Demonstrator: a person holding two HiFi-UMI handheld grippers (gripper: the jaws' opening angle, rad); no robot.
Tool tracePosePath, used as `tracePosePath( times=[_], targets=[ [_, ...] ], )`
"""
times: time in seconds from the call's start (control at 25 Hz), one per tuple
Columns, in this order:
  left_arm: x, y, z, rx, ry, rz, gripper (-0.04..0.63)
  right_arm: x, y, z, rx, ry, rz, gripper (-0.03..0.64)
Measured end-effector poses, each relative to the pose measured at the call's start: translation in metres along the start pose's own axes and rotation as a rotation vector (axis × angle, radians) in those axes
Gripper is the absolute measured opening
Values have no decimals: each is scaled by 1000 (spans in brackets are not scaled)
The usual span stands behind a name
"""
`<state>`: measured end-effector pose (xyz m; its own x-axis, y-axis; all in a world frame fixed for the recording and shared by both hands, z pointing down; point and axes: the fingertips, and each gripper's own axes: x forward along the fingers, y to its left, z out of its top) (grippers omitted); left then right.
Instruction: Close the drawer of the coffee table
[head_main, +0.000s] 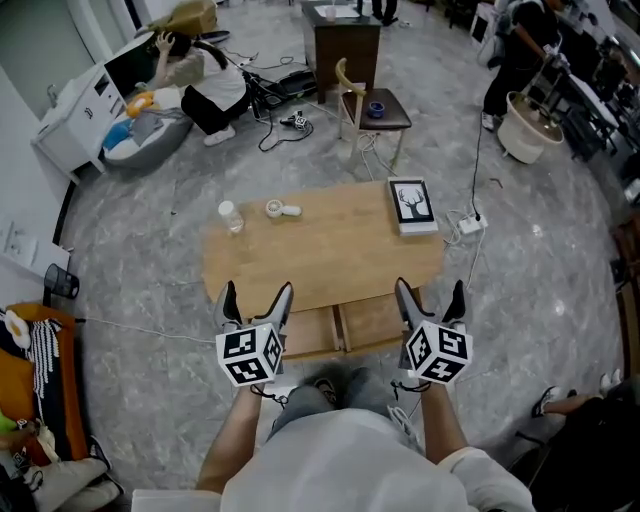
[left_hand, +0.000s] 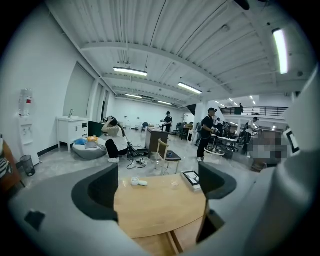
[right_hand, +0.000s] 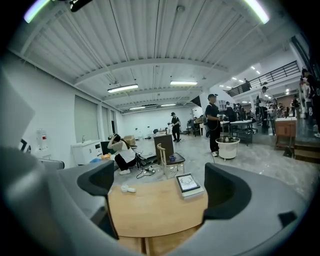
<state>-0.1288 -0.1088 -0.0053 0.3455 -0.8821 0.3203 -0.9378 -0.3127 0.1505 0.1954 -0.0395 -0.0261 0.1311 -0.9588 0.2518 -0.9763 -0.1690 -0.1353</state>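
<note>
Left gripper (head_main: 255, 298) and right gripper (head_main: 430, 293), fingers wide apart, empty, by coffee table's (head_main: 320, 250) open drawer (head_main: 372, 322).

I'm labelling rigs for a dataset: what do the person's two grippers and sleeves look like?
The two match. The left gripper and right gripper each have two grey jaws lined with black pads. The left cube and right cube are white with black square markers. The person wears a white shirt with short sleeves.
</note>
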Motion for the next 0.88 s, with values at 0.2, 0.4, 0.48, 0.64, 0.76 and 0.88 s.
tracePosePath(
  times=[0.2, 0.4, 0.48, 0.64, 0.76, 0.88],
  targets=[
    [13, -15, -6, -12, 36, -16, 499, 9, -10, 7, -11, 9, 3, 569],
    [31, -45, -8, 8, 46, -64, 499, 0, -48, 2, 3, 22, -58, 569],
    [37, -63, -13, 19, 57, -95, 499, -10, -69, -6, 14, 33, -98, 569],
    [49, -99, -27, 35, 82, -156, 499, -31, -104, -16, 26, 45, -161, 569],
    [55, -126, -33, 46, 98, -196, 499, -45, -122, -21, 33, 53, -188, 569],
    [58, -146, -41, 58, 119, -220, 499, -51, -135, -27, 43, 63, -198, 569]
  ],
)
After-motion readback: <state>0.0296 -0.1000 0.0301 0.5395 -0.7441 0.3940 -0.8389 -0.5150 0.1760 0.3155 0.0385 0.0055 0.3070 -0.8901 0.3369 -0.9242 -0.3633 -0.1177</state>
